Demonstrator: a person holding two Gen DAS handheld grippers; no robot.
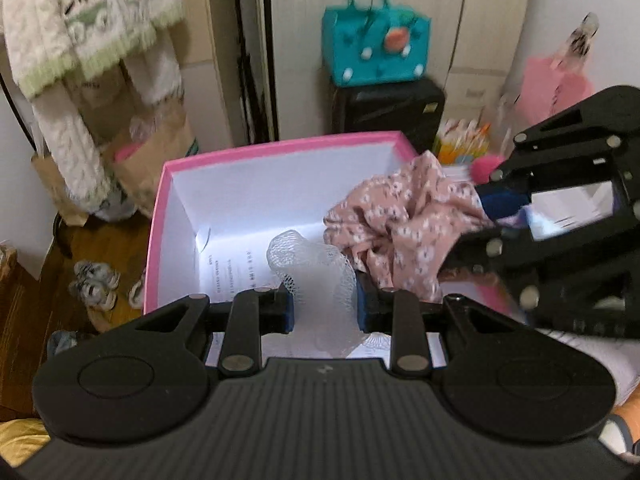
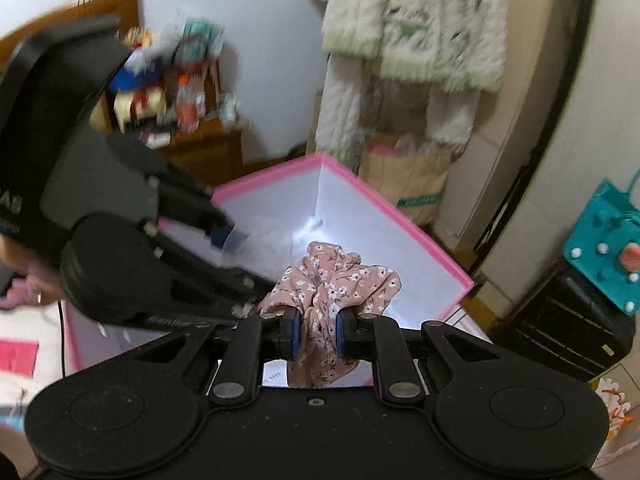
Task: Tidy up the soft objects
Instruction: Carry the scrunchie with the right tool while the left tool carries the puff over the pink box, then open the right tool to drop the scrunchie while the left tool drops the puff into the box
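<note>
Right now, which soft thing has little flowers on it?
The pink flowered cloth, pinched in the right tongs over the pink box. The other soft thing, in the left tongs, is a plain white net puff without flowers.

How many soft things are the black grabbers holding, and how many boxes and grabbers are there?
Soft things: 2, white mesh net in left gripper, pink floral cloth in right gripper
Pink-rimmed white box: 1
Grippers: 2
Total: 5
</note>
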